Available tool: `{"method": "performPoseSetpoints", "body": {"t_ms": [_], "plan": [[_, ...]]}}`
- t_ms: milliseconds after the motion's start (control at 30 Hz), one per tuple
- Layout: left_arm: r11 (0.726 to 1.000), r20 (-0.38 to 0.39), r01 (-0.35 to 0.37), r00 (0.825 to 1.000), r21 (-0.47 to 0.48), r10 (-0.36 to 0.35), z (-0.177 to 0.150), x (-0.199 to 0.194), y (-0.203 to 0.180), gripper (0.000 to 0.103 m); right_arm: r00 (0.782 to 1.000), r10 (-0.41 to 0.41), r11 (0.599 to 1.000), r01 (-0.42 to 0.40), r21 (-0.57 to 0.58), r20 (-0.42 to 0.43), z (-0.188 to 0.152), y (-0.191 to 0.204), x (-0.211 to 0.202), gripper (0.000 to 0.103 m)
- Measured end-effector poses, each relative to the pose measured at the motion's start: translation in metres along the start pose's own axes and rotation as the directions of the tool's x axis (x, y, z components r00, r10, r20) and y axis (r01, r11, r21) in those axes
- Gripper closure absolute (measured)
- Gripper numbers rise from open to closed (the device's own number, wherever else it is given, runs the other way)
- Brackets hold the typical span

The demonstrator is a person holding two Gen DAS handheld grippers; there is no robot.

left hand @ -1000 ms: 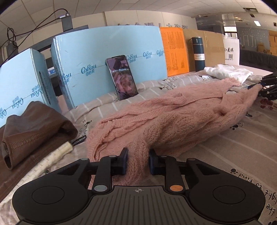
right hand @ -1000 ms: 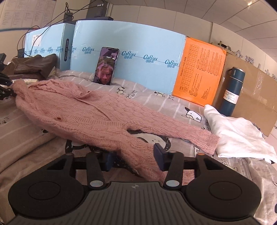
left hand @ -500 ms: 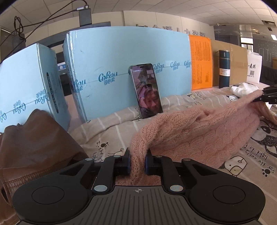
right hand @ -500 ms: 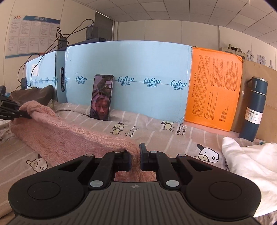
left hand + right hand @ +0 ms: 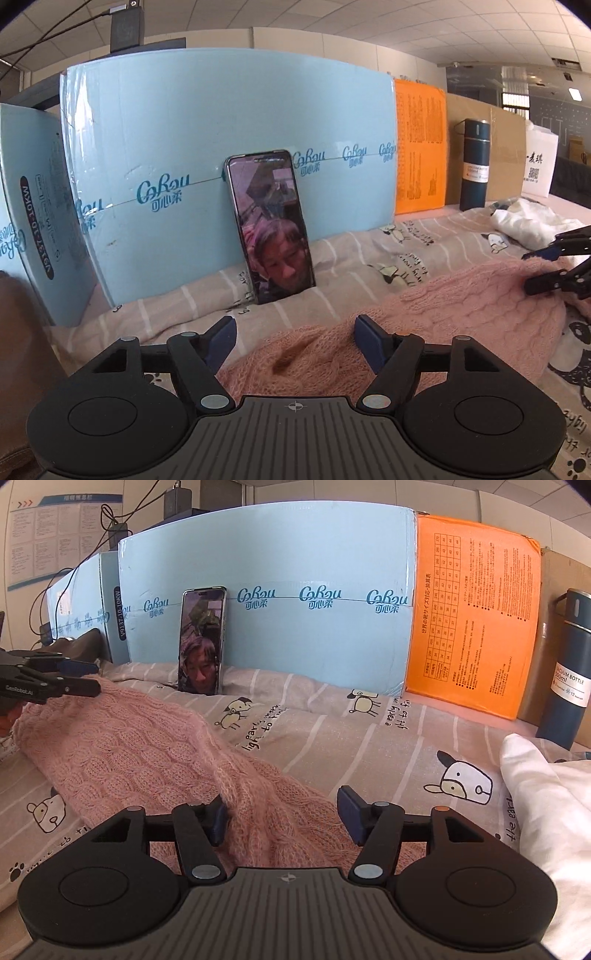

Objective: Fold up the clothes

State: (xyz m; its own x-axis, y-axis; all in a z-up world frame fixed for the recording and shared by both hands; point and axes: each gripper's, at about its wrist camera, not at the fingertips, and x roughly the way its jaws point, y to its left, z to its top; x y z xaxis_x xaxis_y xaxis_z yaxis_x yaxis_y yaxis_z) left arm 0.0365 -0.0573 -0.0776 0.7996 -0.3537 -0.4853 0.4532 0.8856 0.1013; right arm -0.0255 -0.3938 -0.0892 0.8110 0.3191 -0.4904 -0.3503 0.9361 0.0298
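Jaws on both of your tools have just been opening: the left gripper (image 5: pixel 294 338) now stands apart over the pink sweater (image 5: pixel 454 317), and the right gripper (image 5: pixel 282 818) is likewise spread, with knit lying between the pads but nothing pinched. Half a second ago each one was clamped on a bunched edge of that sweater; now the fabric has dropped onto the striped bedsheet (image 5: pixel 332 723), doubled into a thick band running from one tool to the other, in front of the phone (image 5: pixel 271 225) leaning on the blue boxes (image 5: pixel 184 147). You have, by the look of it, just laid down one fold and let go, so the next grip probably belongs on a fresh edge. Much is hidden: each tool's body covers the near hem, the sleeves cannot be traced inside the bundle, and whether the right tool's left pad (image 5: pixel 218 821) brushes the knit is hard to say. White cloth (image 5: pixel 546 812) at the right edge is cut off.
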Motion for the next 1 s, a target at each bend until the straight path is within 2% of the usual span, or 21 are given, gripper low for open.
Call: {"method": "performPoseSetpoints", "body": {"t_ms": [100, 267, 333, 500, 633, 733, 900, 967, 1000], "plan": [[1.0, -0.046, -0.025, 0.999, -0.007, 0.024, -0.008, 0.017, 0.0, 0.031, 0.999, -0.022, 0.999, 0.021, 0.026, 0.032, -0.008, -0.006, -0.023, 0.038], [0.999, 0.001, -0.03, 1.0, -0.018, 0.03, -0.01, -0.001, 0.001, 0.029, 0.99, -0.113, 0.992, 0.107, 0.068, 0.088, -0.033, -0.002, -0.073, 0.034], [0.999, 0.025, -0.034, 0.999, -0.035, 0.035, -0.008, -0.014, 0.002, 0.024, 0.984, -0.154, 0.987, 0.149, 0.062, 0.086, -0.045, 0.007, -0.091, 0.034], [0.998, 0.054, -0.003, 0.999, -0.062, 0.006, -0.014, -0.043, -0.003, 0.023, 0.979, -0.203, 0.979, 0.203, -0.018, -0.003, -0.066, 0.025, -0.109, 0.036], [0.995, 0.056, 0.018, 0.998, -0.097, -0.013, -0.026, -0.06, -0.007, 0.023, 0.964, -0.251, 0.968, 0.251, -0.007, -0.086, -0.074, 0.012, -0.099, 0.064], [0.99, 0.059, 0.01, 0.998, -0.144, -0.001, -0.036, -0.069, -0.004, 0.023, 0.975, -0.222, 0.973, 0.224, 0.065, -0.029, -0.071, -0.003, -0.104, 0.091], [0.978, 0.069, -0.004, 0.997, -0.211, 0.019, -0.043, -0.076, 0.006, 0.023, 0.956, -0.272, 0.943, 0.242, 0.231, 0.11, -0.047, -0.032, -0.116, 0.093], [0.974, 0.074, -0.001, 0.997, -0.226, 0.019, -0.044, -0.076, 0.008, 0.023, 0.96, -0.259, 0.915, 0.208, 0.345, 0.108, -0.037, -0.049, -0.109, 0.092], [0.973, 0.075, 0.0, 0.997, -0.233, 0.018, -0.045, -0.076, 0.01, 0.023, 0.957, -0.273, 0.896, 0.217, 0.387, 0.096, -0.034, -0.055, -0.104, 0.092]]}}
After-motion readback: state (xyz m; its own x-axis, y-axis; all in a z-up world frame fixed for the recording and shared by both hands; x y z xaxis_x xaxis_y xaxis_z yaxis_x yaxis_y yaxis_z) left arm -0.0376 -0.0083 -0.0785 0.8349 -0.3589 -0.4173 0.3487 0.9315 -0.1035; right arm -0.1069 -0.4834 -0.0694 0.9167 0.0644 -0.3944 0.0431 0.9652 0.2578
